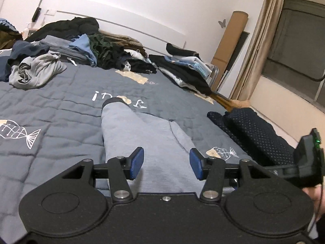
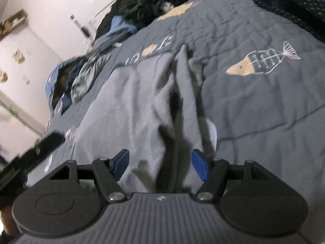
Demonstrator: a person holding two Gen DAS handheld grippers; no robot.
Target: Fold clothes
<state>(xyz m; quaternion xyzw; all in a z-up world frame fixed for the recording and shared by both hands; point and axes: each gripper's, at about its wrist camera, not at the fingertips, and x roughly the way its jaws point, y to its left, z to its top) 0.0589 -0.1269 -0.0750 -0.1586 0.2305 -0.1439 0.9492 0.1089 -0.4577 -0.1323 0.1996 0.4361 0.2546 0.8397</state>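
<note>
Clearly mid-fold: grey sweatshirt [image 1: 130,130] spread lengthwise on the quilt [image 1: 50,109], one dark-cuffed sleeve [image 1: 115,105] stretched away, body rumpled into long creases in the right view. Left gripper [image 1: 166,163] and right gripper [image 2: 160,163] both low over the near end, jaws spread, pinching nothing. Next, probably: pinch an edge, smooth the creases, bring the sleeve across. Unsorted clothes [image 1: 67,46] heaped behind; dotted dark garment [image 1: 254,130] alongside.

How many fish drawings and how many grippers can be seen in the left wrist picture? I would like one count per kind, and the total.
Fish drawings on the quilt: 2, one at the left and one at the right
Grippers: 2, left gripper and right gripper
Total: 4
</note>
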